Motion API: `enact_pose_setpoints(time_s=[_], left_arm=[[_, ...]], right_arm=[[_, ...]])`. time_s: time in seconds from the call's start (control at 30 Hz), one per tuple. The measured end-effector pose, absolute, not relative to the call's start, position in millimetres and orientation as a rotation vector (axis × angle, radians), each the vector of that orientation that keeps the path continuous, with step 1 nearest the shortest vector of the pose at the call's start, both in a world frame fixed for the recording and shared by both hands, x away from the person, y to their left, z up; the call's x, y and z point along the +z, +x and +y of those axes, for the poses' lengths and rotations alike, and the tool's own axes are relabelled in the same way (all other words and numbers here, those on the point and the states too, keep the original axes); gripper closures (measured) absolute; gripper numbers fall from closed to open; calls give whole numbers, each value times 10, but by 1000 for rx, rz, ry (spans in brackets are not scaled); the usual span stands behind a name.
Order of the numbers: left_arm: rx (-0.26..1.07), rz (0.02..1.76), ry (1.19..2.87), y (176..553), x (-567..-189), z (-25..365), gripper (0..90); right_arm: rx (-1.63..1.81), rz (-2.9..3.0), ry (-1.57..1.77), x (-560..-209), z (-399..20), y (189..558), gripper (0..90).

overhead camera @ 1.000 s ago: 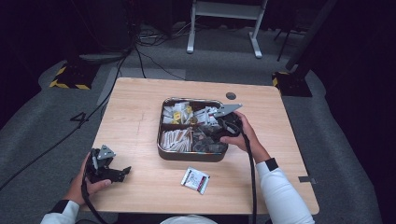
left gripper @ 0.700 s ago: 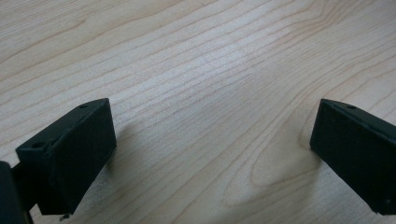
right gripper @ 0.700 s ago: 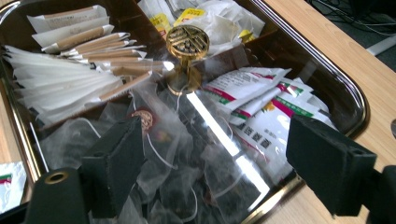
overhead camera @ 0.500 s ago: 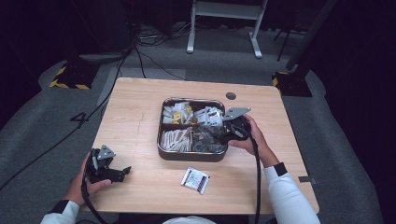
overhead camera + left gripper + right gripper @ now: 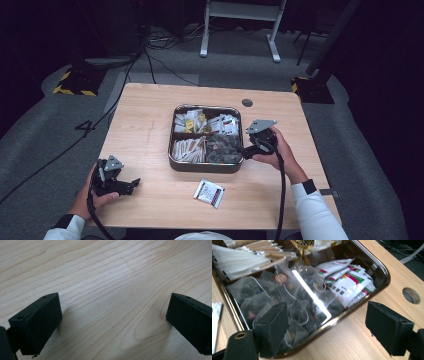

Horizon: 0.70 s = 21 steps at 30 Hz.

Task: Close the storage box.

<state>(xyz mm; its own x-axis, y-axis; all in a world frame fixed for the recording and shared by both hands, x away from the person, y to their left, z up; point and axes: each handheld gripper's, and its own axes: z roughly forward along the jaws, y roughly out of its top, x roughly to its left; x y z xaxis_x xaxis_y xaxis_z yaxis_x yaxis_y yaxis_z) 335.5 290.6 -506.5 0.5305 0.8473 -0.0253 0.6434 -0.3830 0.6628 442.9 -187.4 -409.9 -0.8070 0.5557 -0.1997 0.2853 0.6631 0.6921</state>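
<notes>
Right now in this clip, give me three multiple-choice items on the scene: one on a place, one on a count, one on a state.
1. Where does the loose packet lie?
A. On the table in front of the tray
B. Inside the tray
C. On the floor

2. How many compartments does the tray have?
A. Two
B. Four
C. Six

3. How do the right gripper jaws stand?
A. Shut on a tea bag
B. Open, holding nothing
C. Shut on a stick

Answers: 1 A, it rests on bare wood on the person's side of the tray. 2 B, crossed dividers make four. 3 B, the jaws stand wide apart over the tray's rim.
</notes>
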Motion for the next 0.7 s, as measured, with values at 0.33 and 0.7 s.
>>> enact_pose_setpoints(time_s=[0.33, 0.7], left_arm=[[427, 1205, 2147, 3353, -5066, 2905, 5], [429, 1202, 2150, 3355, -5065, 2907, 5]], right_arm=[[924, 2468, 688, -4127, -2073, 4341, 194], [885, 2470, 704, -4198, -2199, 4277, 193]])
